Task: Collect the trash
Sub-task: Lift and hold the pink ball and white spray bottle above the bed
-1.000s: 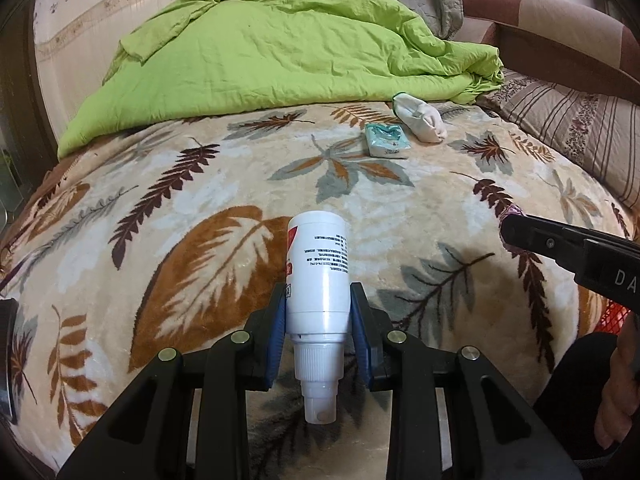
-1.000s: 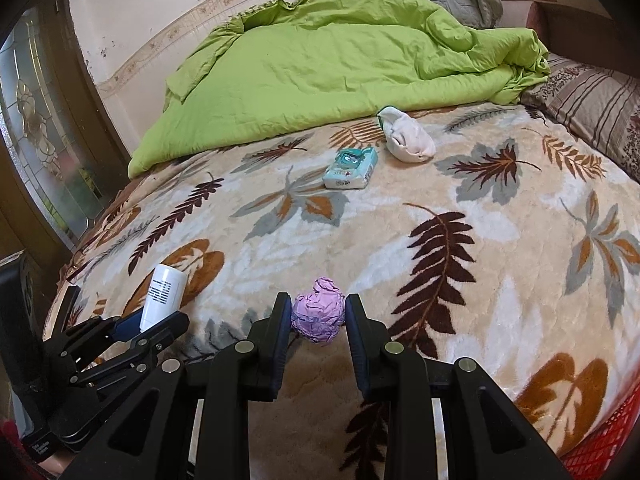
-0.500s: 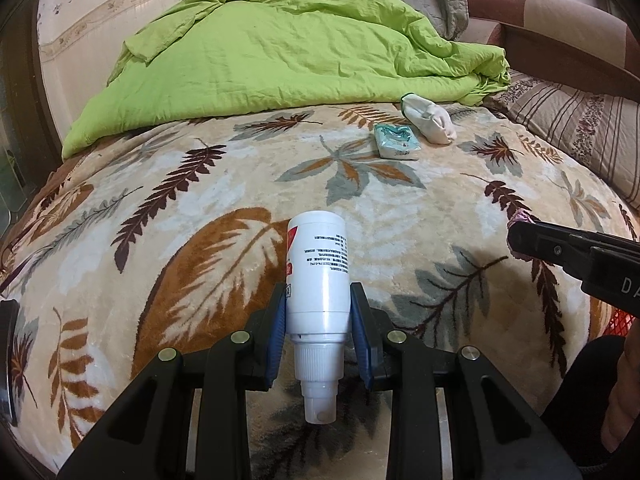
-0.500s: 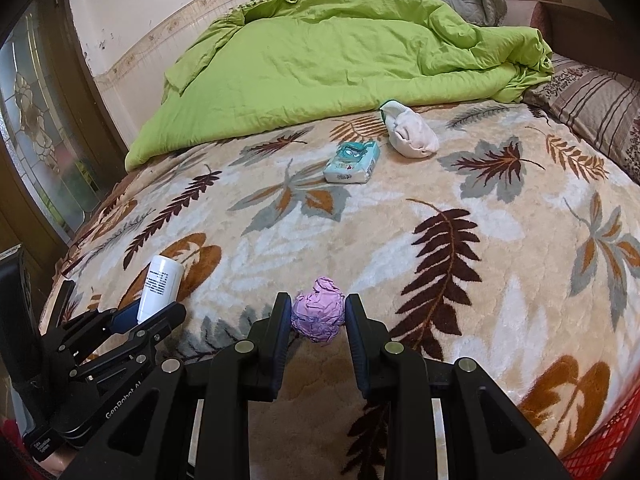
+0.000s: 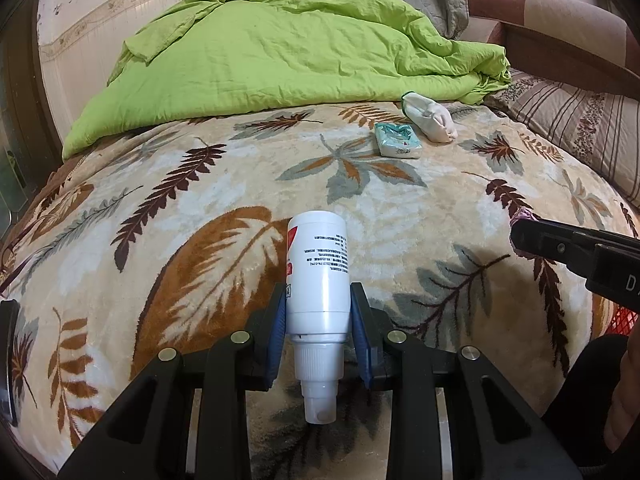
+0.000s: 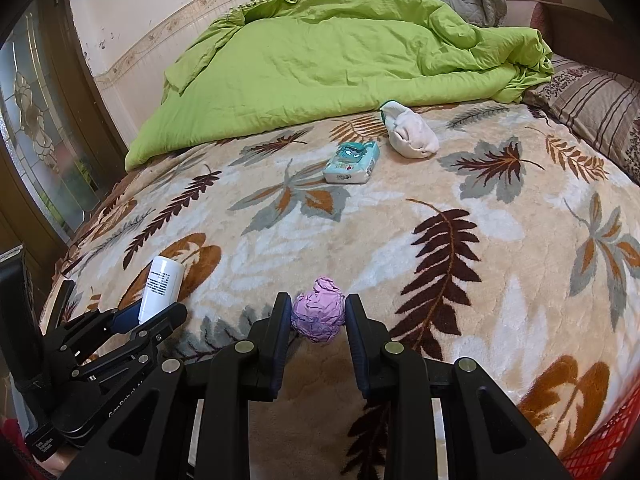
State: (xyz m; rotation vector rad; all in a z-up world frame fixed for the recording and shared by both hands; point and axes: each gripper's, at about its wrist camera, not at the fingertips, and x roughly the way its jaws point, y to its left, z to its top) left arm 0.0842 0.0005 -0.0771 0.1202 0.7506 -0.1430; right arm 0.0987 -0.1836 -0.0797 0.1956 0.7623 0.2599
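A bed covered by a cream blanket (image 5: 224,184) patterned with brown and grey leaves is seen from two handheld tongs. In the left wrist view, the left tongs (image 5: 319,322) are closed on a white spray bottle (image 5: 318,280), which is held near its neck with the nozzle pointing back toward the camera and the base pointing out over the bed. In the right wrist view, the right tongs (image 6: 318,318) are clamped on a crumpled purple paper ball (image 6: 319,315), gripped between both fingers just above the blanket. The left tongs and the bottle can be seen at the lower left of that view. Farther up the bed, a teal and white tissue packet (image 6: 352,161) is lying flat on the blanket, with a rolled white sock (image 6: 410,136) just beside it. Behind these, a rumpled lime green quilt (image 6: 328,56) is heaped across the bed. A striped pillow (image 6: 600,108) is seen at the right edge, and part of a red mesh basket (image 6: 596,444) at the lower right corner.
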